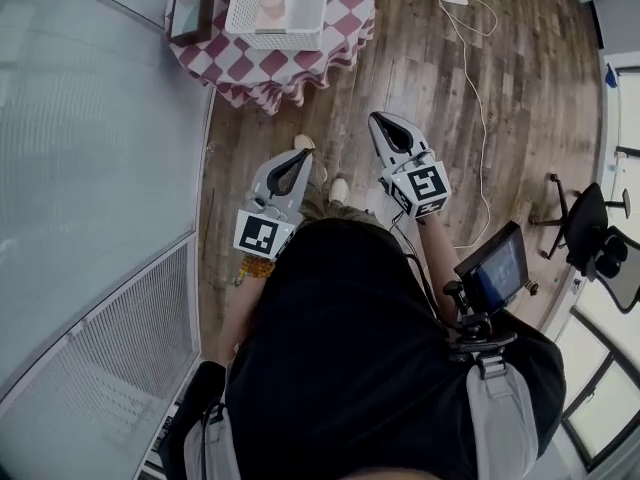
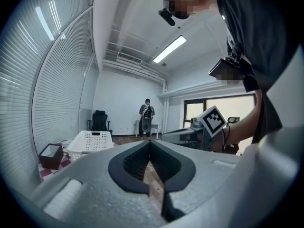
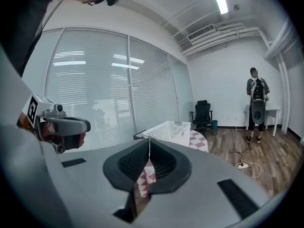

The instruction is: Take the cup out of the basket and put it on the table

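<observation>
Both tongs closed, nothing between them: left tongs (image 1: 302,154) (image 2: 150,144) tips meet, right tongs (image 3: 149,142) (image 1: 384,120) same. They hang over the wood floor (image 1: 420,78) at mid frame, well apart from the bench (image 1: 345,30) at top of the head view. The cup (image 1: 271,8), pinkish, sits inside the white basket (image 1: 240,16) on the checkered cloth. A dark box (image 1: 190,15) is just beside the basket's left.

Step in hand, as I judge it: approach, no grasp begun. To do it well:
- get close to the bench first
- open one tongs before they cross the basket rim
- drop in from above
- pinch the cup wall, then lift straight up clear of the rim
- set it on bare cloth to the basket's right, where there is more room

Hard to see:
- bench and basket are cut off by the top edge
- basket (image 2: 90,141) (image 3: 168,130) shows in both gripper views, but its wall hides the cup
- whether the cup has a handle or stands upright: too small to tell
</observation>
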The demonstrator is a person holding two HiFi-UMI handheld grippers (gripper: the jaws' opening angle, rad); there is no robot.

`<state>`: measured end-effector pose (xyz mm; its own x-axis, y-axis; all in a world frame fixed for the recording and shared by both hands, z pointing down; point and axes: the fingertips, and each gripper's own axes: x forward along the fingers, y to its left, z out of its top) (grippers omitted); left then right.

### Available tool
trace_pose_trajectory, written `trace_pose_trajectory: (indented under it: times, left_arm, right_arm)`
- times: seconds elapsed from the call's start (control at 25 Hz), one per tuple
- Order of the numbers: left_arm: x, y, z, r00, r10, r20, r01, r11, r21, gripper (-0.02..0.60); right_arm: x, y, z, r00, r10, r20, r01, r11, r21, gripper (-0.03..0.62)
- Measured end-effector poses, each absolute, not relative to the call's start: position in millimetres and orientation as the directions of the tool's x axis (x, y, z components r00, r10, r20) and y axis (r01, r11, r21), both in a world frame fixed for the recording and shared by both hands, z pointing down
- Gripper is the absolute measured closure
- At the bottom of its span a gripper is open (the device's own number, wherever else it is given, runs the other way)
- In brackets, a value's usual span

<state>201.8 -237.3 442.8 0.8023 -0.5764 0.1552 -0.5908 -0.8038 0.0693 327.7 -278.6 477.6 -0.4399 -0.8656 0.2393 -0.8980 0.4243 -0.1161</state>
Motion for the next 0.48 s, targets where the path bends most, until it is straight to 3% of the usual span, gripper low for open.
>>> trace_pose_trajectory:
  times: [0.2,0.48]
  left_arm:
    - [183,-317,464,0.76,-0.628,0.164,-0.646,-0.759,0.085,0.575]
    - [188,-448,464,0.768,-0.635,0.085,-0.64,-0.76,0.112,0.575]
  right_arm:
    - [308,-377,454,-0.512,-0.834,0.208,-0.859,0.491,-0.145,0.581]
    - [273,-520,394,-0.617,-0.746,0.251,-0.768,0.64,0.015,0.58]
